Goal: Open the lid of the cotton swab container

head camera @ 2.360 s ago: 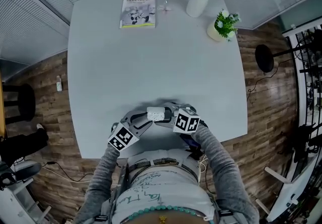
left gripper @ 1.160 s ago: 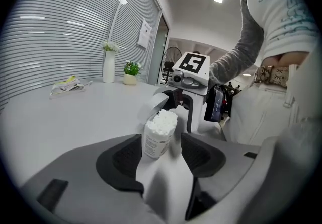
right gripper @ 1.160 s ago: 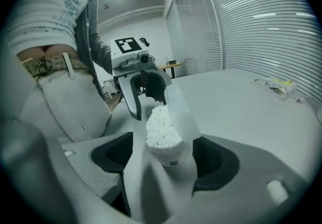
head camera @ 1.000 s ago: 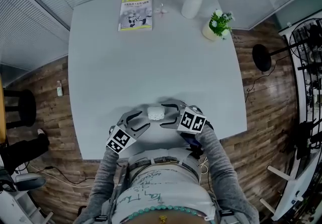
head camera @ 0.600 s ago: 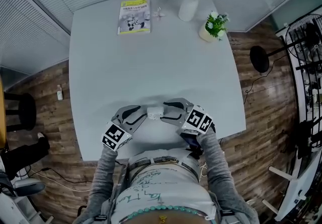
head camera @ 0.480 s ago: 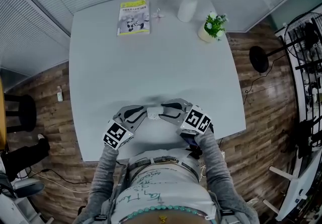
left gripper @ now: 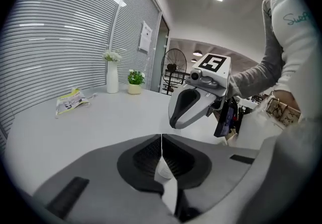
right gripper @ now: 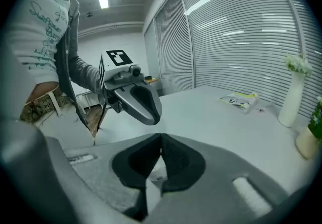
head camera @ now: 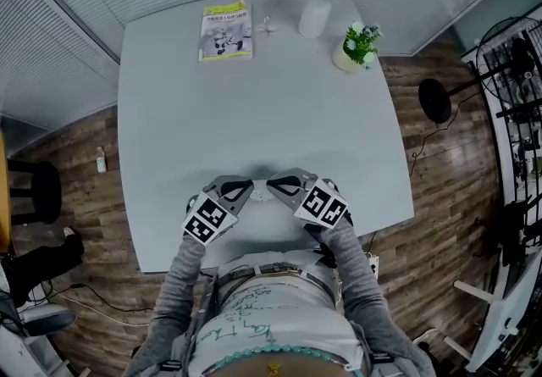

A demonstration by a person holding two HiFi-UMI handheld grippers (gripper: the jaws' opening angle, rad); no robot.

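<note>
Two tongs are hovering low over the near edge of the counter [head camera: 254,113], just in front of the person, tips facing each other, close but apart. The left tongs [left gripper: 161,138] are sitting fully together, jaws having just been closing, with nothing pinched between the tips. The right tongs [right gripper: 161,138] are doing the same: together after just closing, gripping nothing. A small white thing is showing through the gap behind the shut tips in both gripper views, lying below the tongs. I am reading it as the cotton swab container [left gripper: 164,170]; I cannot tell the lid's state, nor whether anything is touching it. In the head view it is hiding under the tongs. At the far edge of the counter a booklet [head camera: 225,30] is lying flat, with a white vase [head camera: 314,18] of flowers and a potted plant [head camera: 356,47] standing to its right.
</note>
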